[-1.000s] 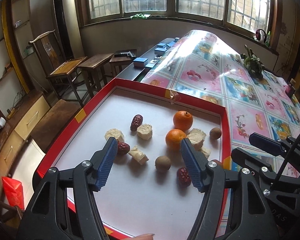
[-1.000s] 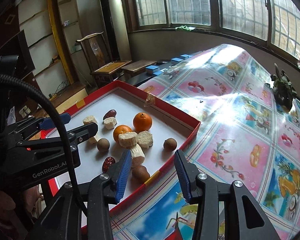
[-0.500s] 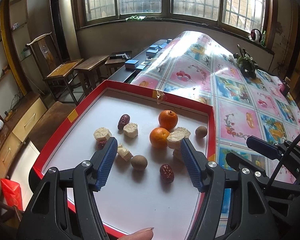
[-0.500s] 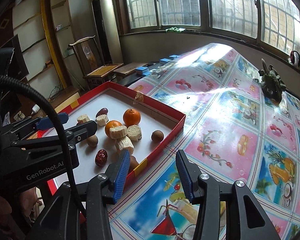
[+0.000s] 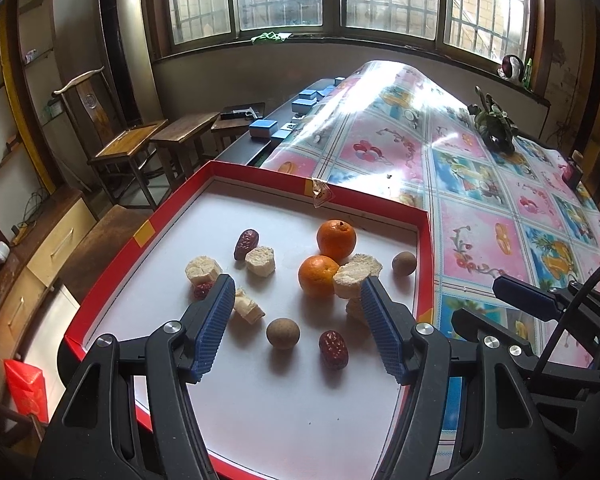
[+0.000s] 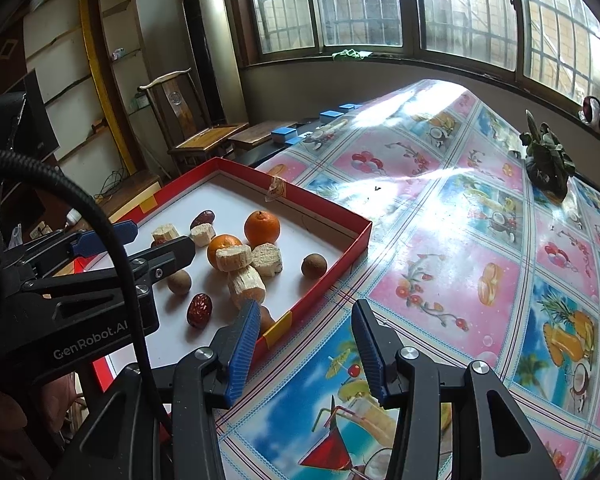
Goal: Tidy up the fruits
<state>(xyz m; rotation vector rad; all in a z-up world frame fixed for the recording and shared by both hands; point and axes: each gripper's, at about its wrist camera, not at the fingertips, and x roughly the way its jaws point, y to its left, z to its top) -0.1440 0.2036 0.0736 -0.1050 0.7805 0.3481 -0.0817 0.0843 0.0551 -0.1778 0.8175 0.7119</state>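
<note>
Fruits (image 5: 327, 257) lie scattered, whole and cut.

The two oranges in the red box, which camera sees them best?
The left wrist view. There the two oranges sit near the middle, both nearly whole, with only a pale chunk overlapping the nearer one. In the right wrist view they look smaller and off to the side, and a pale chunk hides more of the nearer orange.
</note>
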